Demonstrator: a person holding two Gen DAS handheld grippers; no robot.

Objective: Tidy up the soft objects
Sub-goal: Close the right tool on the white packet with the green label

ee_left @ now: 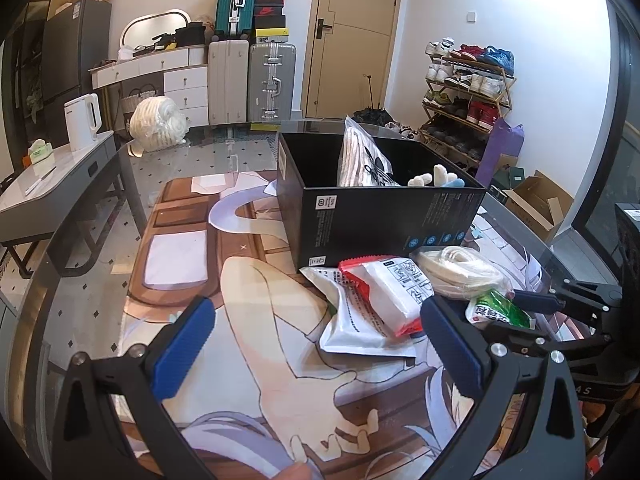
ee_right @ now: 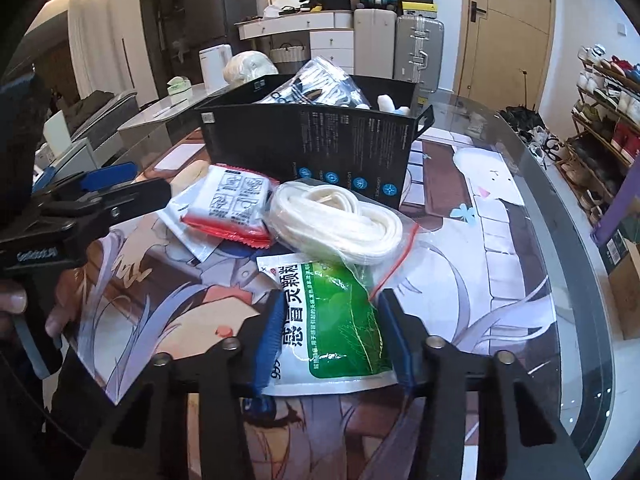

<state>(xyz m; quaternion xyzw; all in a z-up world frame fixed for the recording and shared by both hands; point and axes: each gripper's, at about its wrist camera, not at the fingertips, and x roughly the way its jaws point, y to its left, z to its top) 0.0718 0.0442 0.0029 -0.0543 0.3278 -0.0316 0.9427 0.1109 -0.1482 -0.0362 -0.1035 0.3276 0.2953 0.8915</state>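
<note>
A green and white pouch (ee_right: 332,320) lies between the blue pads of my right gripper (ee_right: 334,336), which close on its sides; it also shows in the left wrist view (ee_left: 496,312). A clear bag of white cord (ee_right: 336,224) and a red-edged white packet (ee_right: 232,208) on a flat white pouch (ee_left: 360,320) lie in front of the black box (ee_left: 384,216). The box holds a bagged item (ee_left: 364,160) and small plush pieces (ee_left: 436,178). My left gripper (ee_left: 316,356) is open and empty above the mat, left of the packets.
The glass table (ee_left: 224,148) carries a printed mat (ee_left: 200,264). A white bundle (ee_left: 158,122) sits at its far left corner. Suitcases (ee_left: 252,80), a shoe rack (ee_left: 468,92) and cardboard boxes (ee_left: 536,204) stand around the room.
</note>
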